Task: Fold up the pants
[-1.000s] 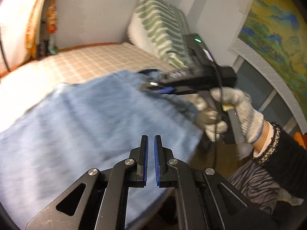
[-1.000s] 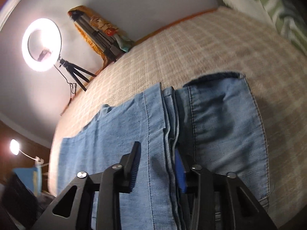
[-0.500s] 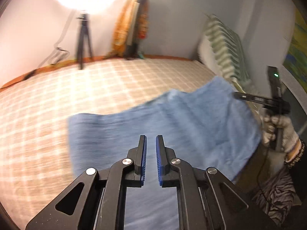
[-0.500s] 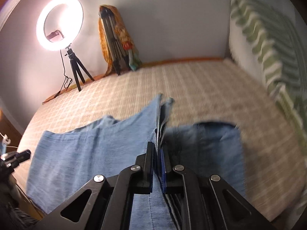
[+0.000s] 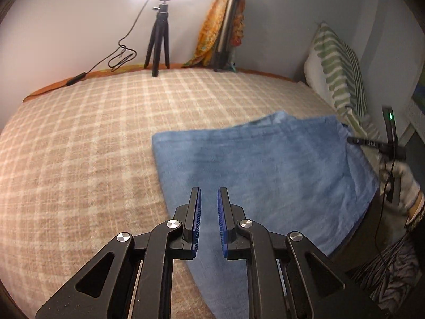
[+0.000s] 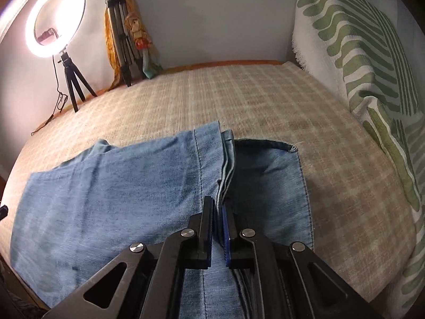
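Two grippers: right gripper (image 6: 218,212) jaws pinch the pants (image 6: 111,186) hem; left gripper (image 5: 209,199) jaws spread, empty.

A home bedroom set up for filming: a bed under a beige checked blanket (image 5: 106,143), a green-striped white pillow (image 6: 366,53) against the wall, a glowing ring light on a black tripod (image 6: 55,16).
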The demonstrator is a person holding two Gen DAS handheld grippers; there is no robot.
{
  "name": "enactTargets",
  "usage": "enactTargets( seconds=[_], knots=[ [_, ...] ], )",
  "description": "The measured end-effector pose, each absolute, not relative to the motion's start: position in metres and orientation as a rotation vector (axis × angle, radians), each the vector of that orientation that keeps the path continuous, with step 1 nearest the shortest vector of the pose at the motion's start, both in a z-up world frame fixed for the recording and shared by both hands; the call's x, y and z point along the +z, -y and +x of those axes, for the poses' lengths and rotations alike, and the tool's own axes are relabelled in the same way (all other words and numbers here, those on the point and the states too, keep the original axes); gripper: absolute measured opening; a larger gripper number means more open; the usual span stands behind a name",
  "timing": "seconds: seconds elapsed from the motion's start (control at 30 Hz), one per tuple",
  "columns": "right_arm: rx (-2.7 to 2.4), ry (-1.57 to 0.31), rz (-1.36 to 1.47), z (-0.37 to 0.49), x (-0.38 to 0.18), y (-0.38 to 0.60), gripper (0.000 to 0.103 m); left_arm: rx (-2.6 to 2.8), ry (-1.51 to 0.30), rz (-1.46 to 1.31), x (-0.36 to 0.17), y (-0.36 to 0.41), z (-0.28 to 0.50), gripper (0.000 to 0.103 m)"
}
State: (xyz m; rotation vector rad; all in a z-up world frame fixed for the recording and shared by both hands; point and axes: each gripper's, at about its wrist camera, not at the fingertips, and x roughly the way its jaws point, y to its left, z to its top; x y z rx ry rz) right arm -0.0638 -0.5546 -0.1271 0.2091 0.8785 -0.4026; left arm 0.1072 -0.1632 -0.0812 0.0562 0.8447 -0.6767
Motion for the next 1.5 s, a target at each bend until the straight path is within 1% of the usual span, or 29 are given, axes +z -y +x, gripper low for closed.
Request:
enactTargets(
  seconds=[0.1, 0.13, 0.17, 0.37, 0.5, 0.57, 0.67, 0.77, 0.83, 0.9, 0.97, 1.03, 1.13, 1.23, 1.33, 1.43, 1.5],
  knots=[
    [-0.443, -0.872, 0.223, -0.064, -0.121, 0.558, 0.028, -0.682, -0.826, 0.134, -0.086, 0.17, 0.095, 0.011],
    [-0.46, -0.859, 0.224, -0.064, -0.117, 0.558, 0.038, -0.683, -0.826, 0.15, -0.088, 0.171, 0.093, 0.011],
    [-0.47, -0.843, 0.225, -0.065, -0.113, 0.556, 0.04, -0.685, -0.831, 0.162, -0.092, 0.171, 0.091, 0.011],
    [-0.399, -0.772, 0.225, -0.054, -0.089, 0.524, 0.04, -0.698, -0.908, 0.179, -0.117, 0.165, 0.084, 0.011],
    [-0.278, -0.754, 0.206, -0.031, -0.079, 0.484, 0.04, -0.713, -0.874, 0.165, -0.12, 0.157, 0.068, 0.011],
    [-0.189, -0.755, 0.2, -0.014, -0.076, 0.457, 0.04, -0.717, -0.865, 0.155, -0.12, 0.152, 0.061, 0.014],
    [-0.084, -0.77, 0.152, 0.013, -0.075, 0.412, 0.04, -0.725, -0.835, 0.144, -0.123, 0.147, 0.044, 0.015],
    [0.031, -0.805, 0.101, 0.041, -0.082, 0.363, 0.04, -0.739, -0.782, 0.179, -0.123, 0.143, 0.026, 0.016],
    [0.104, -0.832, 0.074, 0.058, -0.091, 0.33, 0.04, -0.75, -0.787, 0.157, -0.121, 0.137, 0.026, 0.016],
    [0.173, -0.864, 0.055, 0.074, -0.103, 0.296, 0.039, -0.755, -0.812, 0.1, -0.119, 0.13, 0.029, 0.016],
    [0.242, -0.897, 0.045, 0.082, -0.115, 0.271, 0.033, -0.75, -0.839, 0.024, -0.117, 0.121, 0.034, 0.016],
    [0.296, -0.93, -0.011, 0.092, -0.128, 0.237, 0.031, -0.731, -0.853, -0.037, -0.115, 0.113, 0.041, 0.016],
    [0.346, -0.975, -0.097, 0.102, -0.144, 0.203, 0.029, -0.7, -0.887, -0.114, -0.116, 0.103, 0.055, 0.016],
    [0.345, -1.039, -0.12, 0.115, -0.162, 0.187, 0.028, -0.676, -0.925, -0.212, -0.12, 0.094, 0.068, 0.016],
    [0.319, -1.059, -0.131, 0.127, -0.173, 0.181, 0.028, -0.681, -0.962, -0.263, -0.124, 0.092, 0.075, 0.024],
    [0.308, -1.053, -0.096, 0.137, -0.178, 0.182, 0.028, -0.691, -0.983, -0.264, -0.124, 0.099, 0.078, 0.026],
    [0.305, -1.052, -0.067, 0.142, -0.177, 0.185, 0.03, -0.689, -0.969, -0.23, -0.12, 0.106, 0.076, 0.033]
  ],
)
